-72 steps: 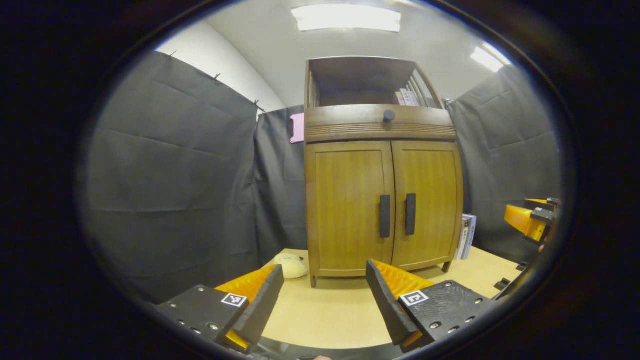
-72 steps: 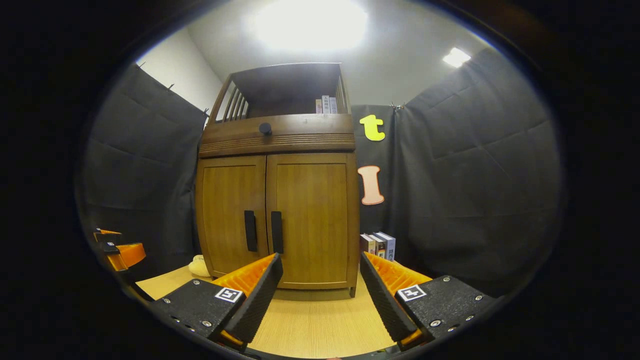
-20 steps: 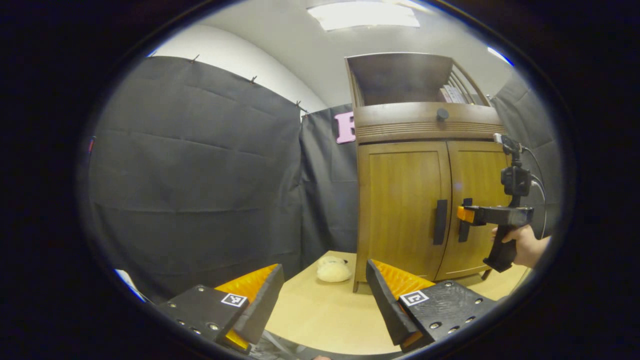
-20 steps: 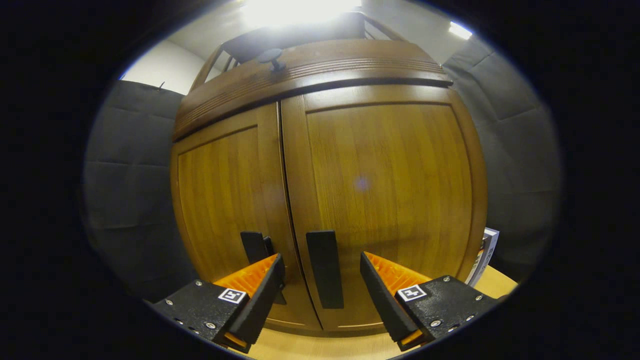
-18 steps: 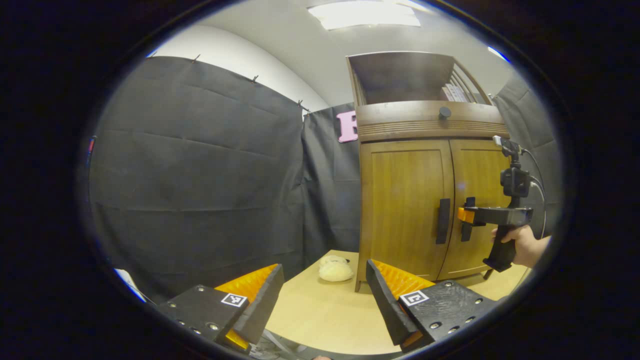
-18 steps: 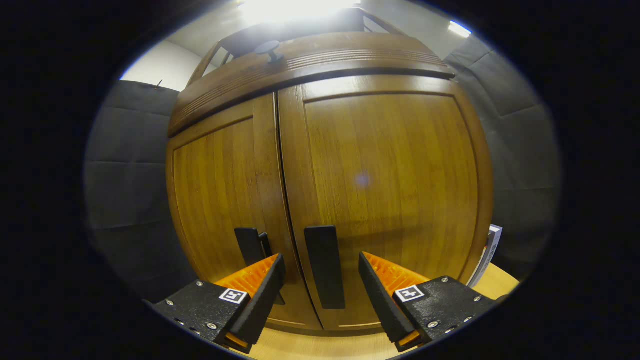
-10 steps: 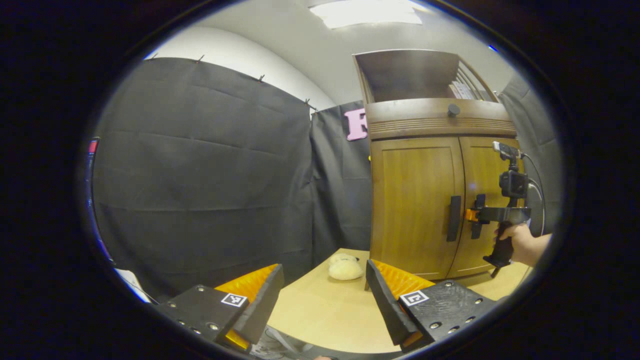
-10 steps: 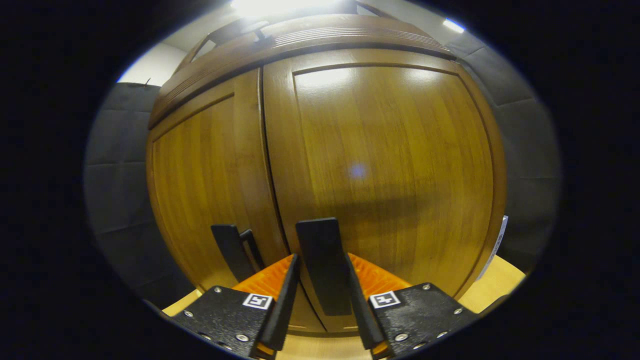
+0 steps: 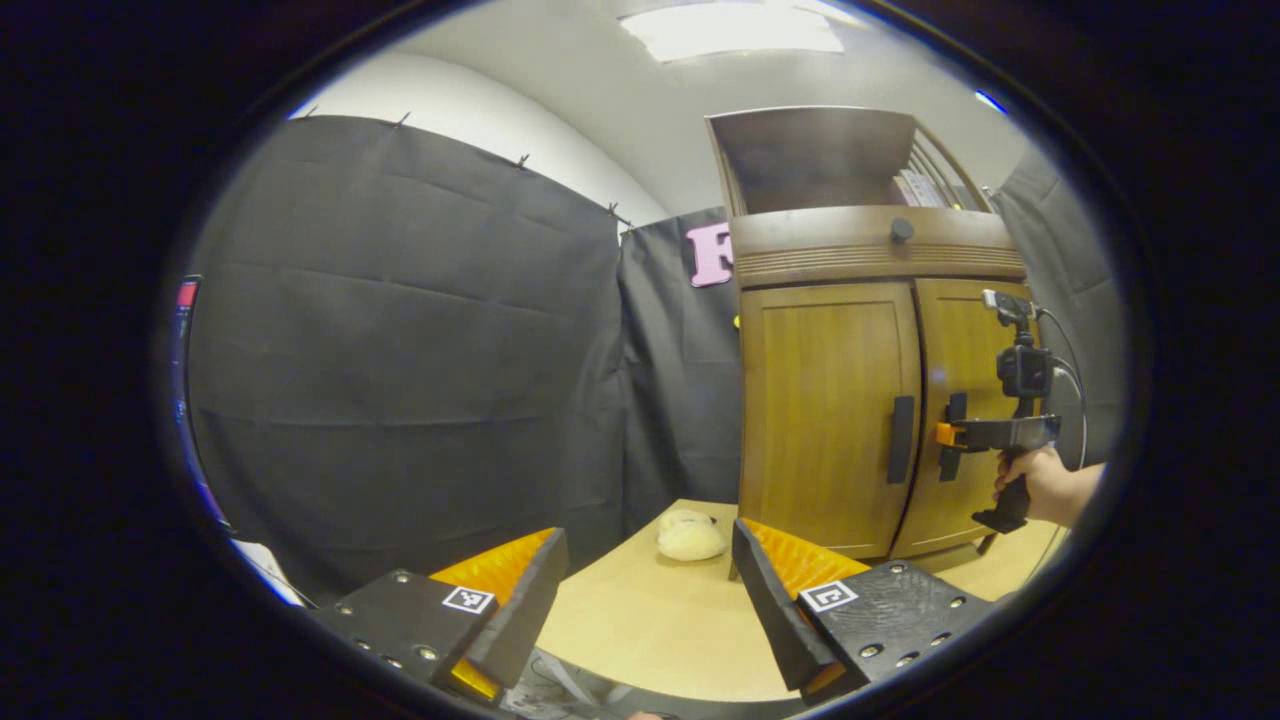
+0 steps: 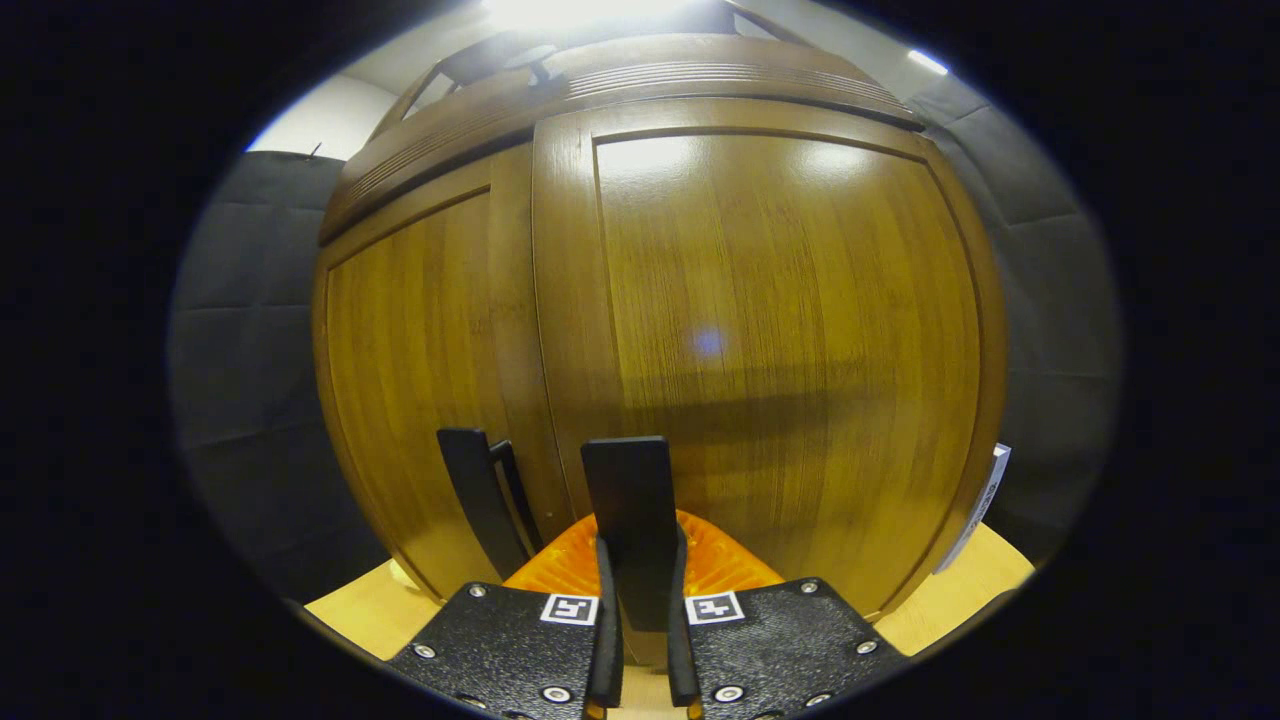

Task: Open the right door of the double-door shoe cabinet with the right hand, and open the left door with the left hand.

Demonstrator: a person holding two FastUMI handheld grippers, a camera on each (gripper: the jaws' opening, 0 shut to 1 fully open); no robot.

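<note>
The cabinet point(image 10: 760, 330) is glossy grained wood with matt black handles point(image 10: 628, 520), standing on a pale matt wood tabletop point(image 9: 640, 610) before matt creased cloth point(image 9: 400, 380).

Shoe cabinet point(image 9: 830, 420) on the worktop point(image 9: 650, 620), plush toy point(image 9: 690, 537) just left of it, books point(image 10: 985, 500) to its right.

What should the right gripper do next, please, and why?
Probably pull straight back, so that the right door swings out on its hinge. The right gripper is shut on the right handle, with a finger on each side of it, and the door appears at most barely ajar. The left gripper is open and away from the cabinet, so the left door can wait.
</note>
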